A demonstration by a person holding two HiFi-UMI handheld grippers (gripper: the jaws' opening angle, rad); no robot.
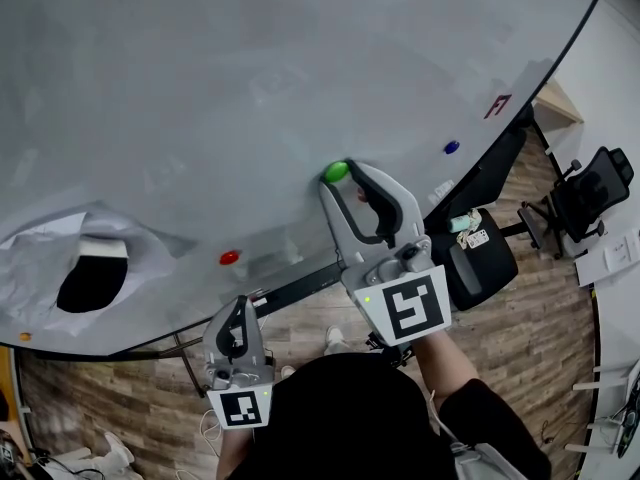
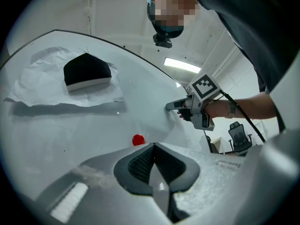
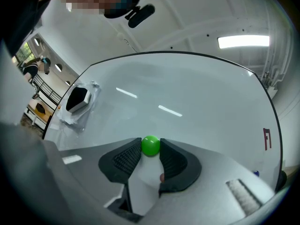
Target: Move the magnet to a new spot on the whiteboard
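Observation:
A green magnet (image 1: 336,172) (image 3: 150,145) sits on the whiteboard (image 1: 250,68), a little right of its middle. My right gripper (image 1: 339,175) (image 3: 150,147) is shut on it, with one ribbed pad pressed against each side. My left gripper (image 1: 237,304) (image 2: 153,147) hangs lower left, off the board's bottom edge. It is shut with nothing between its jaws. Just beyond the left gripper, a red magnet (image 1: 229,258) (image 2: 138,139) sticks to the board.
A black eraser (image 1: 92,278) (image 2: 86,71) rests on crumpled white paper at the board's left. A blue magnet (image 1: 451,148) and a red mark (image 1: 497,105) lie toward the right edge. An office chair (image 1: 590,193) stands on the wooden floor beyond.

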